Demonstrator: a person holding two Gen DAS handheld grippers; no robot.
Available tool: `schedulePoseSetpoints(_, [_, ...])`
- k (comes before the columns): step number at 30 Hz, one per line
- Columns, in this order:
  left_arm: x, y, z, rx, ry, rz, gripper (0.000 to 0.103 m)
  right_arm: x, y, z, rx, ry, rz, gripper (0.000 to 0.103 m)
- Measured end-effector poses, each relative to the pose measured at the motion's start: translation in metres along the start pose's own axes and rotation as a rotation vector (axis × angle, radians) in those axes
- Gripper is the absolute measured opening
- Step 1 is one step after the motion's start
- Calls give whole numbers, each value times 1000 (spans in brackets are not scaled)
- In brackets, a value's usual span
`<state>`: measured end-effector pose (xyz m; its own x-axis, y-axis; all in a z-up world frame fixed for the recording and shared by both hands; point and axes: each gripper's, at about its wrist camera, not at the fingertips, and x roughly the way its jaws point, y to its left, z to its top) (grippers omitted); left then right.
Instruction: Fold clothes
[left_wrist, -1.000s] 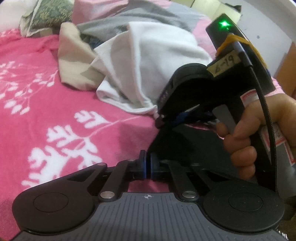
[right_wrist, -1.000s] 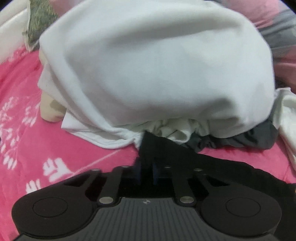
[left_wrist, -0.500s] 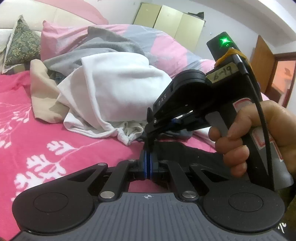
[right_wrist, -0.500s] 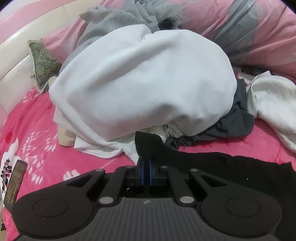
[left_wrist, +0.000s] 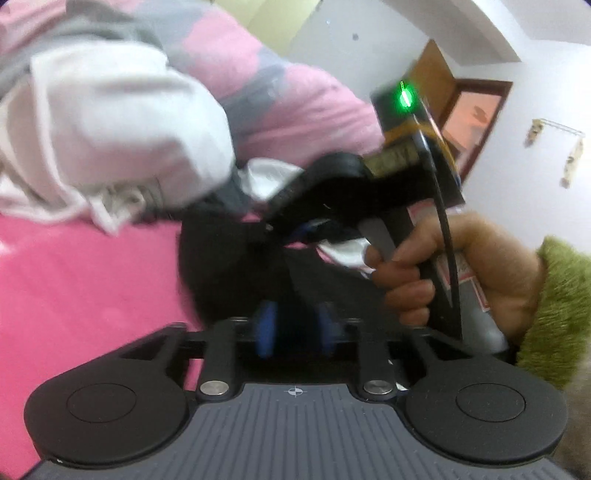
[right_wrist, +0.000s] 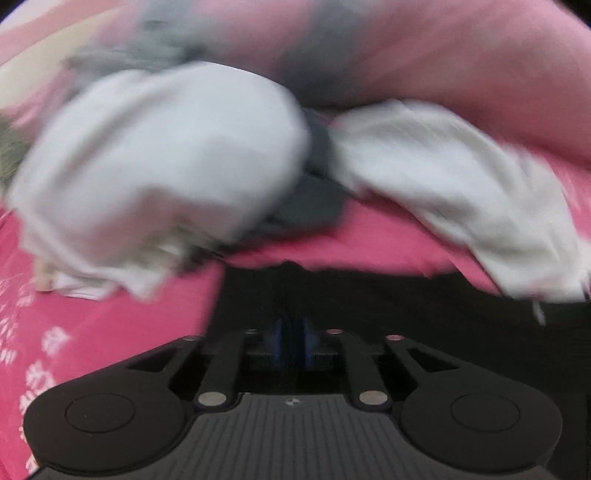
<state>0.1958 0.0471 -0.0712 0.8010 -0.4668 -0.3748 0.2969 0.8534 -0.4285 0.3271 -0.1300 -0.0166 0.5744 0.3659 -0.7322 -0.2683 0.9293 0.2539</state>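
We get two fisheye views, one from each wrist, each looking forward along its own fingers, low and close over the pink bedspread (left_wrist: 85, 280). Our left view faces right and slightly up: it takes in the right gripper (left_wrist: 295, 236) from the side, the hand (left_wrist: 443, 266) holding it, and a wall with a doorway (left_wrist: 476, 114) behind. Our right view looks straight at the clothes pile (right_wrist: 159, 184), very near and blurred. Both share that pile (left_wrist: 110, 133), the black garment (right_wrist: 369, 306) (left_wrist: 221, 266) and the bedspread (right_wrist: 92, 332).
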Motion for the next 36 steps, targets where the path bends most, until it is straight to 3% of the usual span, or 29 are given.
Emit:
schedulePoseSetpoints(6, [-19,-2,-2,-9,9,20,34,-36,-73,-18,175,-30,-111,21])
schedulePoseSetpoints(8, [-23,-3,0,-3,10,57,34,-54,-80,-22,164,-53,-122,21])
schedulePoseSetpoints(13, [-21,-6,1,9,45,124,34,-80,-74,-35,98,-76,-132,21])
schedulePoseSetpoints(18, [-24,-8,7,7,82,205,34,-102,-66,-56,8,-79,-205,21])
schedulePoseSetpoints(27, [-75,-42,61,6,11,207,36,-208,-62,-96,43,-207,-245,21])
schedulePoseSetpoints(32, [-76,-61,51,52,29,179,37,-242,-58,-102,41,-245,-223,21])
schedulePoseSetpoints(36, [-60,-55,35,50,87,166,38,-236,-56,-97,47,-225,-206,22])
